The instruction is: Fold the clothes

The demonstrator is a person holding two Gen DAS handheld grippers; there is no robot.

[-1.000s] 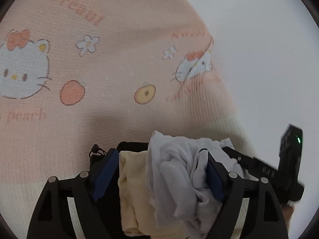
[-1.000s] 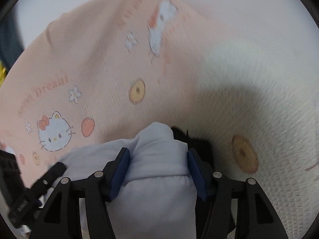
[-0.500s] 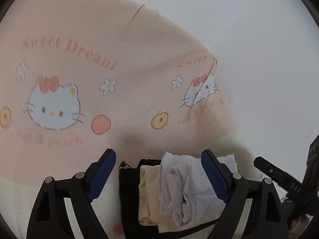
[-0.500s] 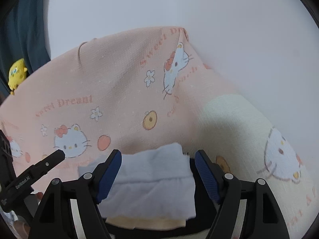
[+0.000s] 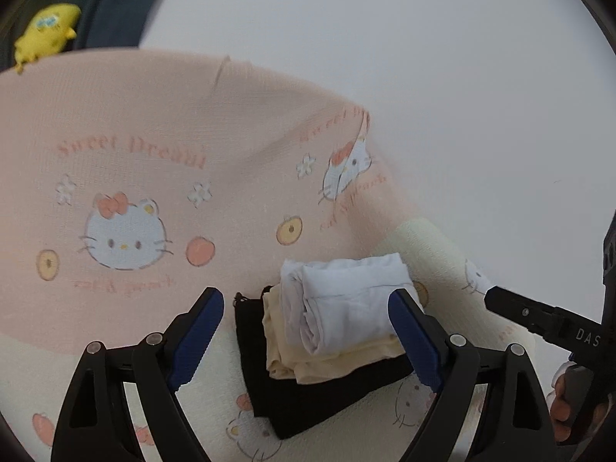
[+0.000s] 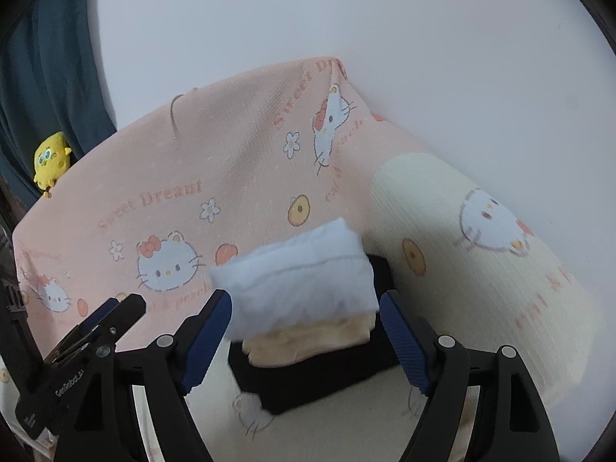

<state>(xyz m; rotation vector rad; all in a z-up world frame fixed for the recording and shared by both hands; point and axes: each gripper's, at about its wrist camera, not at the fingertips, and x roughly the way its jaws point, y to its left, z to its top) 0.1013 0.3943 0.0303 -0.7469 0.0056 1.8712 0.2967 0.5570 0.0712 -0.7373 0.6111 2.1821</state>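
left wrist view: folded stack set down, both grippers clear

item: three folded garments in one stack. white garment (image 5: 346, 300) on top, cream garment (image 5: 331, 358) under it, black garment (image 5: 315, 400) at the bottom. stack rests on a pink and cream cartoon-cat blanket (image 5: 154, 154), near where the pink band meets the cream.

left gripper (image 5: 306, 340): jaws wide apart, nothing held. the stack shows between its fingers but lies below and ahead, touching neither pad.

right gripper (image 6: 306, 340): jaws have just been opening and now stand wide, nothing held. the white garment lies beyond its fingers, untouched.

relation: stack lies straight ahead of and below both grippers, its long axis running across each view. left gripper faces the rolled, open ends; right gripper faces a smoother folded side. neither is plainly nearer.

judgement: this garment looks finished. no unfolded piece is in view.

other: yellow plush toy (image 5: 46, 34) at the blanket's far edge.
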